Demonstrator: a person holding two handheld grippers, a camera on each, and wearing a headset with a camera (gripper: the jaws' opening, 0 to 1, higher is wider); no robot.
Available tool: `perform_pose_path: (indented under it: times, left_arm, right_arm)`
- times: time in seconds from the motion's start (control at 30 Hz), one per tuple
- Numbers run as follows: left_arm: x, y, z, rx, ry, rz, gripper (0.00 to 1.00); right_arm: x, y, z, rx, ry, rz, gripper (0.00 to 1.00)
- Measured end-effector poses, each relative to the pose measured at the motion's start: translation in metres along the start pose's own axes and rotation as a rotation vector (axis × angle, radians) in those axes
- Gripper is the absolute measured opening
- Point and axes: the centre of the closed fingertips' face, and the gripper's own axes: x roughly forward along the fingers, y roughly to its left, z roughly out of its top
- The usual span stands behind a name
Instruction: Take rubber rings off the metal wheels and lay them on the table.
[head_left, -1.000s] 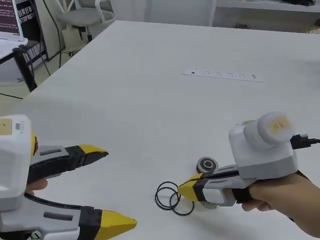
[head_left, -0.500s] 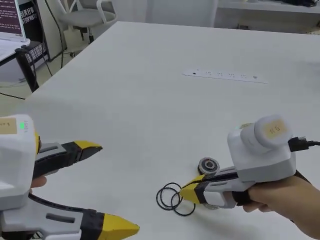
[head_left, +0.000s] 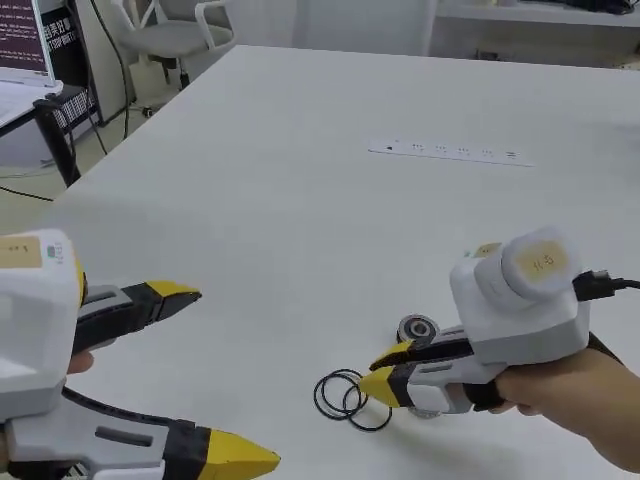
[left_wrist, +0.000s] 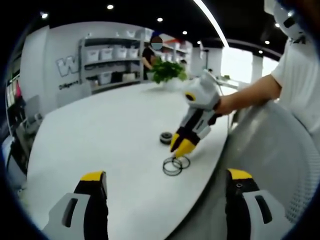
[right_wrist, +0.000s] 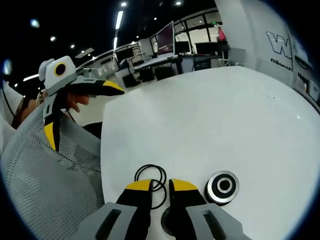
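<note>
The right gripper (head_left: 384, 370) has been easing its jaws apart over the last second. They are now standing slightly parted with nothing between them, the tips hovering just beside the black rubber rings (head_left: 346, 397). The rings are lying overlapped on the table (head_left: 300, 200), lower middle of the head view, probably just released there. A metal wheel (head_left: 417, 329) is sitting just behind, seemingly wearing its ring. The left gripper (head_left: 235, 378), lower left, is waiting wide open and empty. A power strip (head_left: 445, 152), upper right, is blocking nothing.

Three rubber rings (head_left: 349, 396), one metal wheel (head_left: 417, 328) plainly seen, two grippers (head_left: 235, 378) (head_left: 370, 375)
</note>
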Motion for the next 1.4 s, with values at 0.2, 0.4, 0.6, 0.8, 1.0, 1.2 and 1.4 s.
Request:
perform_pose_path:
  times: [0.2, 0.4, 0.6, 0.8, 1.0, 1.2, 1.4]
  left_arm:
    - [-0.001, 0.0, 0.001, 0.0, 0.0, 0.003, 0.99]
    - [-0.005, 0.002, 0.01, 0.024, -0.016, 0.018, 0.99]
    - [-0.006, -0.011, 0.051, -0.011, -0.145, -0.044, 0.97]
    - [-0.004, -0.015, 0.086, 0.076, -0.18, -0.065, 0.95]
    - [0.003, -0.028, 0.117, 0.178, -0.208, -0.123, 0.9]
    - [0.024, -0.021, 0.125, 0.331, -0.12, -0.105, 0.88]
    - [0.044, -0.023, 0.145, 0.368, -0.139, -0.125, 0.83]
  right_arm:
    - [-0.009, -0.008, 0.011, 0.004, -0.043, -0.027, 0.11]
    - [-0.024, -0.019, 0.027, 0.008, -0.104, -0.065, 0.11]
    - [-0.045, -0.04, 0.042, 0.032, -0.181, -0.137, 0.12]
    - [-0.063, -0.055, 0.046, 0.077, -0.234, -0.182, 0.13]
    - [-0.072, -0.068, 0.04, 0.127, -0.244, -0.225, 0.13]
    - [-0.07, -0.078, 0.018, 0.157, -0.175, -0.26, 0.12]
    - [-0.073, -0.09, -0.004, 0.197, -0.137, -0.27, 0.12]
